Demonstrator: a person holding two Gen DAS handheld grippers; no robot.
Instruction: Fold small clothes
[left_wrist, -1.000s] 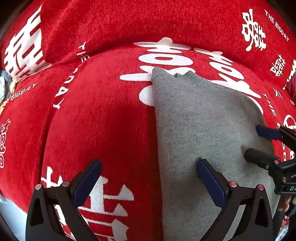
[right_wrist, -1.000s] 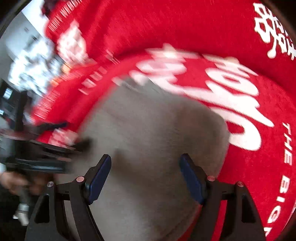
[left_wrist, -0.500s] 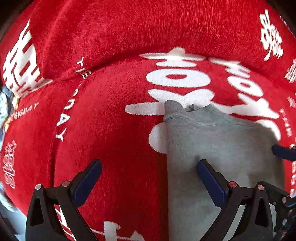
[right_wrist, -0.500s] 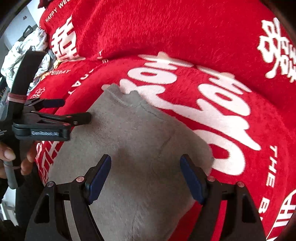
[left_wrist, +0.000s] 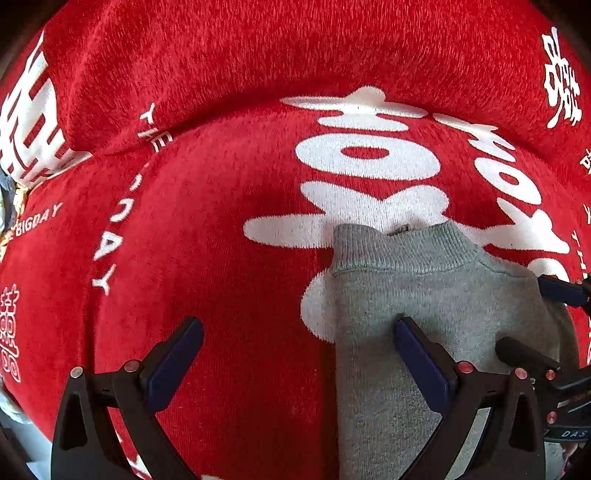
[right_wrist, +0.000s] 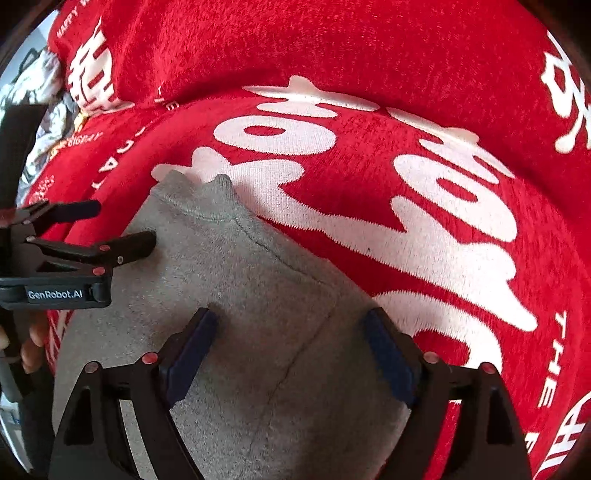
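Observation:
A small grey sweatshirt (left_wrist: 424, 302) lies folded lengthwise on a red blanket, its ribbed collar at the far end; it also shows in the right wrist view (right_wrist: 258, 295). My left gripper (left_wrist: 299, 358) is open and straddles the garment's left edge, with its right finger on the grey cloth. It also shows in the right wrist view (right_wrist: 125, 225). My right gripper (right_wrist: 288, 354) is open and empty over the garment's right part. It shows at the right edge of the left wrist view (left_wrist: 535, 321).
The red blanket (left_wrist: 221, 258) with large white lettering covers the whole surface and rises into a raised back fold (right_wrist: 332, 44). Crumpled light cloth (right_wrist: 40, 96) lies beyond its far left edge.
Both grippers have drawn back along the grey sweatshirt toward me, so the collar now sits lower in view. Both jaws stayed open; the garment has not moved.

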